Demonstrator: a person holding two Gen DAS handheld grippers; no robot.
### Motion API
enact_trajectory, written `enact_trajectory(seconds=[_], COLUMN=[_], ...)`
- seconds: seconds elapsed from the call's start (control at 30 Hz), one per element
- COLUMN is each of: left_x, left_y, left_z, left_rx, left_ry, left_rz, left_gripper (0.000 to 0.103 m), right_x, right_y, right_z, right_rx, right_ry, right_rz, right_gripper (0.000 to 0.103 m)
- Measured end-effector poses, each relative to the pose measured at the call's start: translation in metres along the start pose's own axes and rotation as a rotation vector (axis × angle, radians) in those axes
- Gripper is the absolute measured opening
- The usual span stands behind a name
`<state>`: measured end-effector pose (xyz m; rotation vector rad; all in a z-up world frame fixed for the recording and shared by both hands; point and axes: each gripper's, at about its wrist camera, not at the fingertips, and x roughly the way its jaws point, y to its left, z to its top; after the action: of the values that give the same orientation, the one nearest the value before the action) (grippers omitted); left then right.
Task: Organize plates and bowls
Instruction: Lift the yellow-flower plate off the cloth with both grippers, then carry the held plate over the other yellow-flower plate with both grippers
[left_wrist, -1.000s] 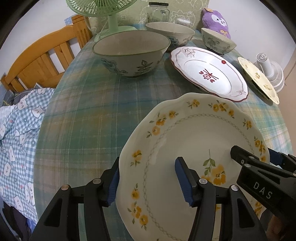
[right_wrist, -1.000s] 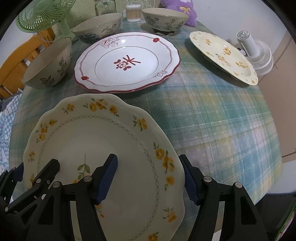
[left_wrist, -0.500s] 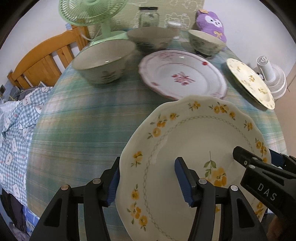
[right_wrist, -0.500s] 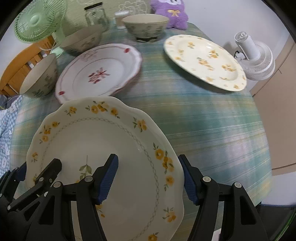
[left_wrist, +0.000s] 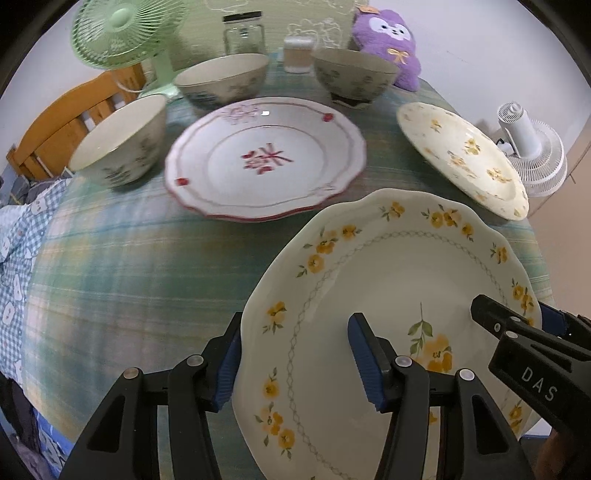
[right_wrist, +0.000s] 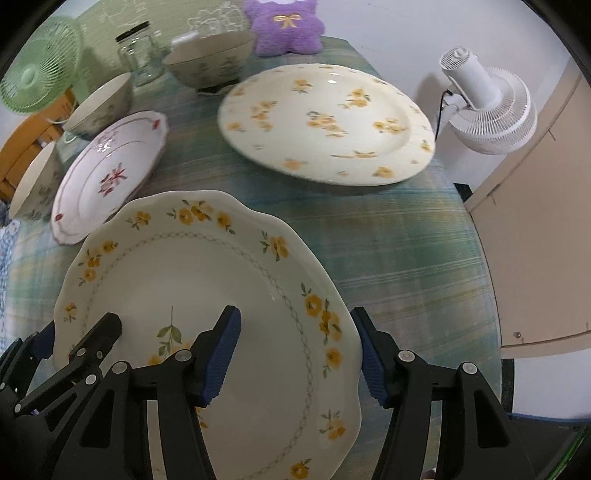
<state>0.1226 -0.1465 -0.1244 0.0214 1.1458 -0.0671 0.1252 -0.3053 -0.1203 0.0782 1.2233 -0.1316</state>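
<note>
The left hand-held gripper (left_wrist: 295, 354) and right hand-held gripper (right_wrist: 295, 354) each straddle a side rim of the scalloped yellow-flower plate (left_wrist: 388, 295), sharing its weight; the right jaws have just been closing. It seems lifted just before the red-patterned plate (left_wrist: 266, 158), the landmark. Left of that: one bowl (left_wrist: 118, 144); behind: two bowls; right: one yellow plate (left_wrist: 461, 155). Three plates, three bowls on the tabletop (left_wrist: 110, 258).

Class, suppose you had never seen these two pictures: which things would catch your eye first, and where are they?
First, the yellow-flowered plate filling the foreground, its opposite rims between the jaws of the left gripper and the right gripper. Beyond it on the checked tablecloth lie a red-patterned plate and another yellow-flowered plate, with three bowls behind.
</note>
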Motion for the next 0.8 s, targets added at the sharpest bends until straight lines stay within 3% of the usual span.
enact_trajectory(seconds=[0.47, 0.6, 0.8], left_x=[0.013, 0.012, -0.008], left_y=[-0.019, -0.020, -0.024], left_z=[0.009, 0.010, 0.015], left_rx=[-0.075, -0.078, -0.005], left_ry=[-0.008, 0.004, -0.047], left_rz=[0.061, 0.062, 0.044], left_gripper=[0.056, 0.064, 0.074], right_x=[0.014, 0.013, -0.006], right_y=[-0.021, -0.025, -0.029], right_z=[0.010, 0.012, 0.009], right_rx=[-0.074, -0.058, 0.001], right_ry=[0.010, 0.023, -0.003], right_rz=[0.043, 0.090, 0.103], right_gripper=[0.065, 0.067, 0.067])
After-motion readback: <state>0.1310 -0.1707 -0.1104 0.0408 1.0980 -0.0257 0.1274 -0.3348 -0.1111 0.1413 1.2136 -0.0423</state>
